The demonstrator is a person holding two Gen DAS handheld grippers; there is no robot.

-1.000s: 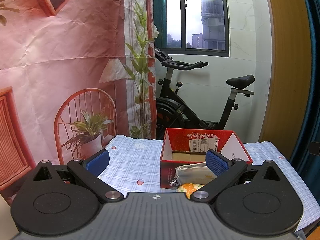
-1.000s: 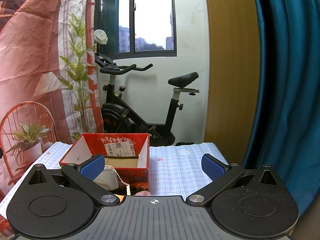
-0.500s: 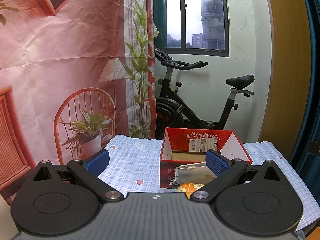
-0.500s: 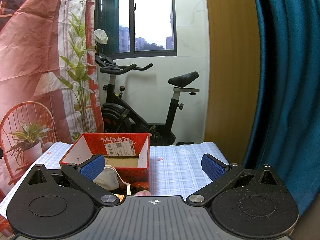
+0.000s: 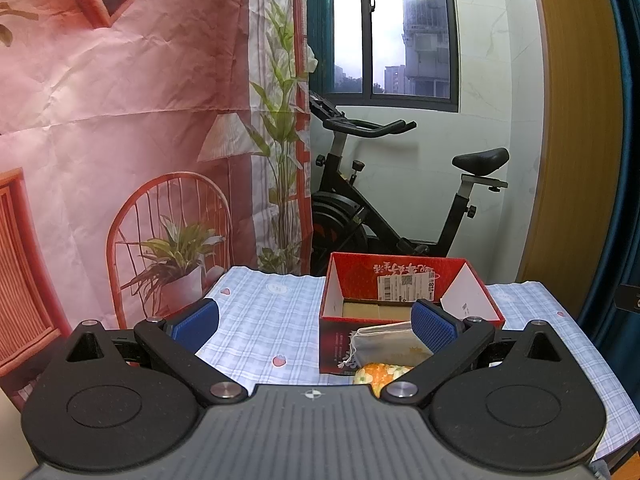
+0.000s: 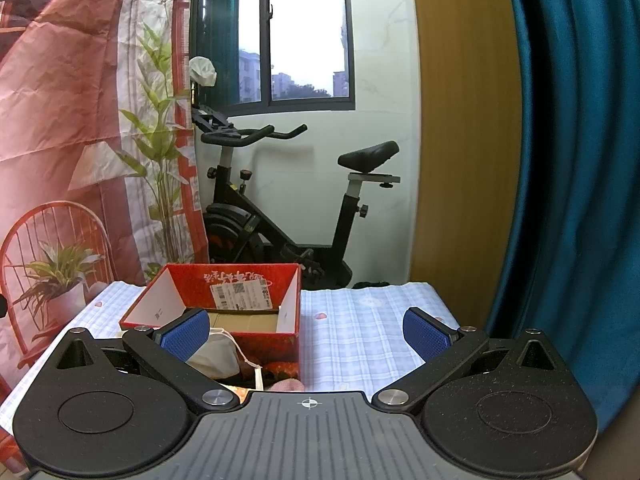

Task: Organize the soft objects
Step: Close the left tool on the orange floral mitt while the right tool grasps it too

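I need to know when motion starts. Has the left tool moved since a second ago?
No. In the left wrist view the left tool frames the red box and exercise bike exactly as before.

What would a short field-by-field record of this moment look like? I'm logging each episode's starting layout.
surface: table with blue checked cloth
container: open red box, cardboard floor showing, no soft items seen inside
soft items: grey drawstring pouch and orange floral item, both on the cloth in front of the box
left gripper: open, empty, above the near table edge
right gripper: open, empty
background: exercise bike, window, printed backdrop
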